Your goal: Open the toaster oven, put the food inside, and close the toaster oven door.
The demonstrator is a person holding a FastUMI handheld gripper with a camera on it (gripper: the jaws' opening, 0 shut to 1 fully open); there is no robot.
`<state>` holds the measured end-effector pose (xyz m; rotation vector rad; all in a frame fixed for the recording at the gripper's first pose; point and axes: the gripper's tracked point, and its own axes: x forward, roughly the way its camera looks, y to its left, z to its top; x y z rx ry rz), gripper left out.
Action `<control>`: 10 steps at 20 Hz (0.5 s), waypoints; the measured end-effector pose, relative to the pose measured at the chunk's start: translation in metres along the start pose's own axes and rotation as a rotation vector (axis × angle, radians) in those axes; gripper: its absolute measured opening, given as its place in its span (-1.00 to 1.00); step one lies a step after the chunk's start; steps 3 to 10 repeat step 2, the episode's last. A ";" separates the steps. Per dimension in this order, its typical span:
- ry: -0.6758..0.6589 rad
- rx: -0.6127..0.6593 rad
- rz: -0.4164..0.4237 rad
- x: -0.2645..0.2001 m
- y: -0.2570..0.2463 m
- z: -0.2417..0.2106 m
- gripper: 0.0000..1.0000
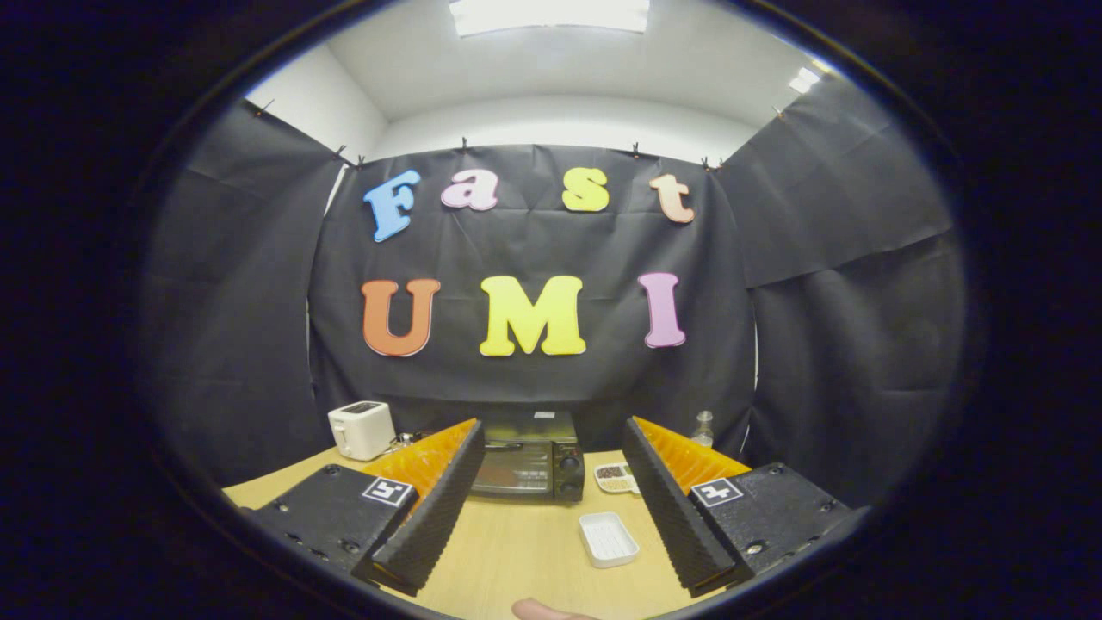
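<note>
A black toaster oven (529,461) stands at the back of the wooden table (516,542), its glass door closed and its knobs on the right side. A small white dish of food (616,477) sits just right of the oven. Nearer, an empty white rectangular tray (608,539) lies on the table close to the right finger. My gripper (551,508) is open, well short of the oven, with nothing between its fingers. The oven appears beyond them, in the gap.
A white pop-up toaster (362,429) stands at the back left of the table. A small clear bottle (703,428) stands at the back right. Black cloth walls close the booth behind and at both sides. A fingertip (542,610) shows at the table's near edge.
</note>
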<state>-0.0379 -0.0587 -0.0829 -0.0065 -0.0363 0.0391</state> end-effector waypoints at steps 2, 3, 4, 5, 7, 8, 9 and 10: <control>0.004 -0.001 -0.003 0.005 0.000 -0.003 1.00; 0.004 -0.001 -0.003 0.005 0.000 -0.003 1.00; 0.004 -0.001 -0.003 0.005 0.000 -0.003 1.00; 0.004 -0.001 -0.003 0.005 0.000 -0.003 1.00; 0.004 -0.001 -0.003 0.005 0.000 -0.003 1.00; 0.004 -0.001 -0.003 0.005 0.000 -0.003 1.00; 0.004 -0.001 -0.003 0.005 0.000 -0.003 1.00; 0.004 -0.001 -0.003 0.005 0.000 -0.003 1.00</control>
